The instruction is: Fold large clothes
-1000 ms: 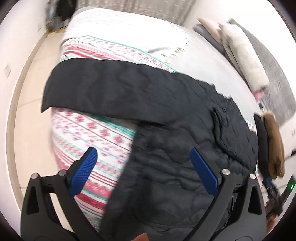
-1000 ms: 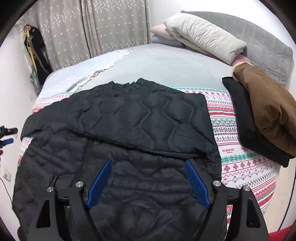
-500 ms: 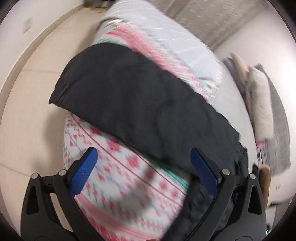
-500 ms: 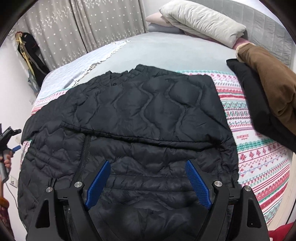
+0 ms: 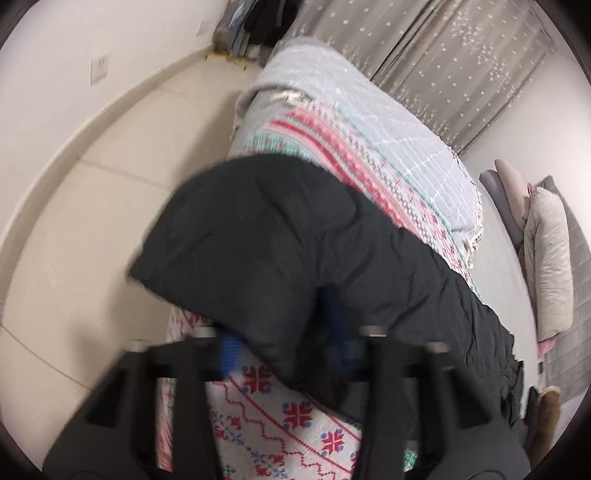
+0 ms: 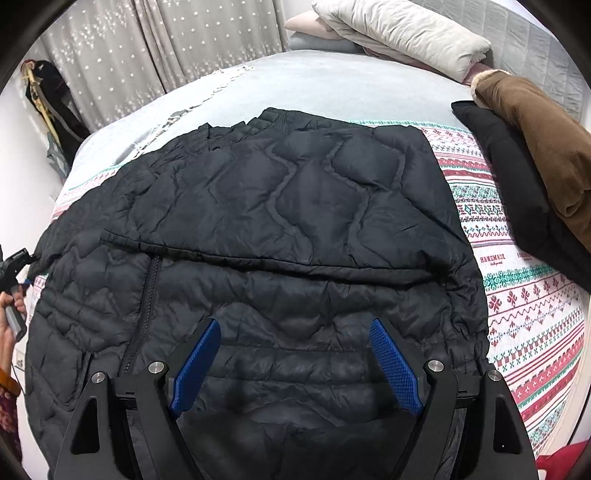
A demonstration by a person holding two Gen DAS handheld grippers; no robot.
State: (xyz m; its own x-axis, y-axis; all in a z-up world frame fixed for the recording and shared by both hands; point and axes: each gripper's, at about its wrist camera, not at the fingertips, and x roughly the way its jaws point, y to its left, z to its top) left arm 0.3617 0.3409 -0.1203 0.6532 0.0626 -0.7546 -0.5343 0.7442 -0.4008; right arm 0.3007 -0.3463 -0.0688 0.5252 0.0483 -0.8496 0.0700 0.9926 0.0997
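Observation:
A black quilted jacket (image 6: 280,229) lies spread on the patterned bedspread (image 6: 524,295), one sleeve folded across its chest. In the left wrist view its other sleeve (image 5: 280,251) hangs over the bed's corner. My left gripper (image 5: 284,350) has its blue pads closed around the sleeve's lower edge; the view is blurred. My right gripper (image 6: 295,362) is open and empty just above the jacket's lower body.
Folded black and brown garments (image 6: 528,155) lie at the bed's right. Pillows (image 6: 402,33) are stacked at the headboard. The bed edge drops to a tiled floor (image 5: 81,206) at the left. The left gripper shows in the right wrist view (image 6: 14,266).
My left gripper has moved onto the hanging sleeve and closed on its edge. My right gripper has drifted slightly closer over the jacket and stays open.

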